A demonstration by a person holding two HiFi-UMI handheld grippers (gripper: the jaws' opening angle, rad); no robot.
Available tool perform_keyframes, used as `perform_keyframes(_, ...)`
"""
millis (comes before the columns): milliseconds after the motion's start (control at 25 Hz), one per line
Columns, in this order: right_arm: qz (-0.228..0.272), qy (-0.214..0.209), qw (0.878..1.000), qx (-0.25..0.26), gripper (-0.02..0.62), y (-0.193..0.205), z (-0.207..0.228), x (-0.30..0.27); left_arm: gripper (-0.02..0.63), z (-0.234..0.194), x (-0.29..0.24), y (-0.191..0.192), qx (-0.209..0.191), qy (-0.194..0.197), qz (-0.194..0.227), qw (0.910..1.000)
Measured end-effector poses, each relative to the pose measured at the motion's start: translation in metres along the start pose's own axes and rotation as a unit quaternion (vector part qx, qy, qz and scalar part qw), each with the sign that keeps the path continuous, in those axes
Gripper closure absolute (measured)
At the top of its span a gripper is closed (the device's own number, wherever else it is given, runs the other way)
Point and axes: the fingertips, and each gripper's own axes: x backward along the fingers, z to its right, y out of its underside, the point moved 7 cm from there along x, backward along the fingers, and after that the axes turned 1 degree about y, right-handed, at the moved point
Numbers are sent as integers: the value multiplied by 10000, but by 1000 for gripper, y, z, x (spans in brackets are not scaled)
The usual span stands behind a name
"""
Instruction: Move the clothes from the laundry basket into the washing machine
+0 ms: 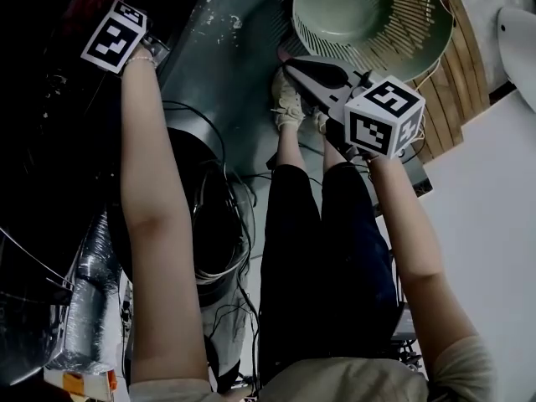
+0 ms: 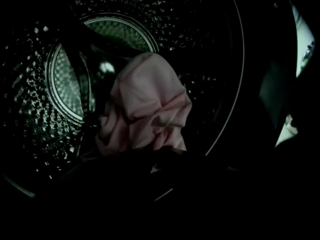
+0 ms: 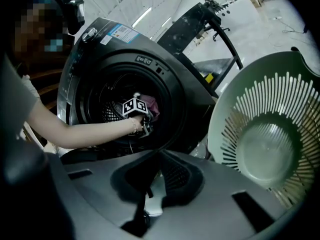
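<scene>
Pink garment (image 2: pixel 150 104), pale-green slatted basket (image 3: pixel 270 144)

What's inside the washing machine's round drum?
A crumpled pink cloth lies in the drum, and the left gripper reaches in too. The cloth's lower edge and the drum floor are lost in darkness, so anything more down there can't be seen.

The floor (image 1: pixel 226 57) holds 1 laundry basket (image 1: pixel 410 15) (green, slatted) near the washing machine (image 3: pixel 172 81).
</scene>
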Motion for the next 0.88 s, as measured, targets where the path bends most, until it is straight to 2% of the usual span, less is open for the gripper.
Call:
perform_keyframes(120, 16, -6, 10000, 42, 572, -5, -5, 5, 548, 6, 9, 4, 256, 119, -31, 9996)
perform_keyframes(200, 64, -17, 9999, 84, 572, -13, -10, 10, 476, 9, 21, 9, 376, 197, 33, 9991)
perform_keyframes(280, 126, -15, 9998, 155, 572, -23, -18, 18, 472, 16, 39, 16, 433, 373, 106, 9983)
perform_keyframes(400, 300, 45, 9991, 303, 572, -43, -30, 32, 474, 35, 82, 13, 458, 808, 324, 9952)
perform_keyframes(520, 483, 176, 9977, 451, 572, -65, -51, 54, 476, 61, 142, 7, 588, 1407, 352, 9877)
perform_keyframes(680, 684, 345, 9935, 841, 577, -95, -87, 89, 476, 90, 223, -16, 662, 2193, 422, 9725)
perform_keyframes(760, 835, 380, 9900, 1070, 583, -108, -111, 111, 505, 99, 268, -35, 644, 2647, 489, 9609)
perform_keyframes(800, 925, 350, 9882, 1167, 584, -113, -125, 123, 516, 103, 292, -46, 691, 2957, 548, 9512)
perform_keyframes(880, 1133, 265, 9846, 1303, 584, -127, -153, 146, 537, 111, 336, -72, 835, 3636, 751, 9248)
